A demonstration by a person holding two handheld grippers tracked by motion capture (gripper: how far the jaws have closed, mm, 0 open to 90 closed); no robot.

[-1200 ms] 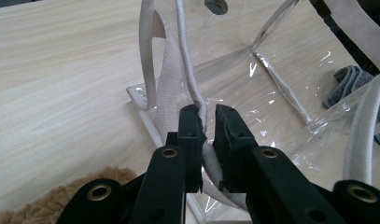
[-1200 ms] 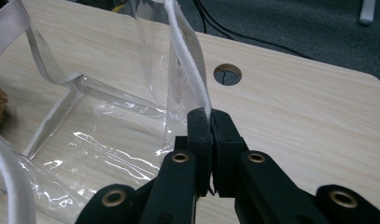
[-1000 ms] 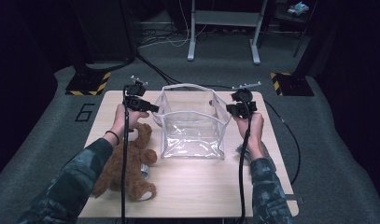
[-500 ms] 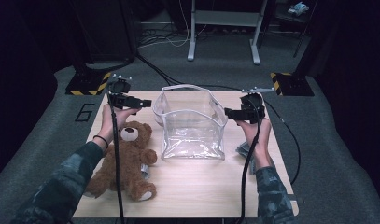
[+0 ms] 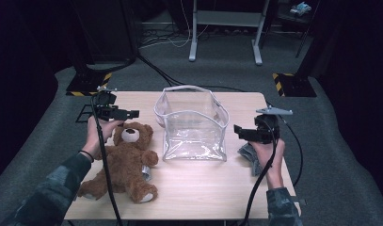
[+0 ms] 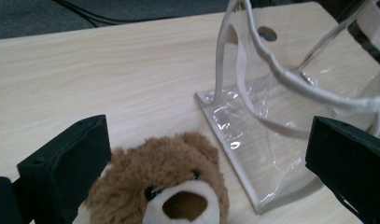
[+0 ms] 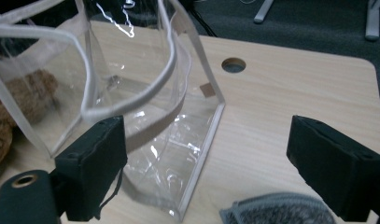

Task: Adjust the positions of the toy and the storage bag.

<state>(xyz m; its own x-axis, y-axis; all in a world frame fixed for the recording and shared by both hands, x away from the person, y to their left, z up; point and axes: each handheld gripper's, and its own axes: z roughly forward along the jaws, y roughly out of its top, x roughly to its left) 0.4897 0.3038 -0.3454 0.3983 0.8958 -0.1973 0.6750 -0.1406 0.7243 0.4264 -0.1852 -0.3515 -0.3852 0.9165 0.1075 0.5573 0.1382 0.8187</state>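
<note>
A clear plastic bag [image 5: 191, 125] with white trim stands open in the middle of the wooden table [image 5: 203, 188]. A brown teddy bear [image 5: 123, 160] lies on its back to the left of the bag. My left gripper [image 5: 131, 113] hovers over the bear's head, jaws pointing at the bag and a short way from it. In the left gripper view the bear's head [image 6: 169, 186] lies below the gap of my left gripper [image 6: 206, 140], with the bag [image 6: 271, 116] to the right. My right gripper [image 5: 238, 132] is right of the bag, clear of it. Both grippers' jaws have just been opening and hold nothing.
A grey cloth item [image 5: 248, 153] lies under my right hand; it also appears at the bottom of the right gripper view as the grey cloth item [image 7: 281, 210]. A round hole [image 7: 233, 65] pierces the tabletop behind the bag. Cables and stands are on the floor beyond the table.
Both grippers have drawn away from the bag's upper corners, the left one leftward, the right one rightward and nearer to me. Their jaws have opened.
</note>
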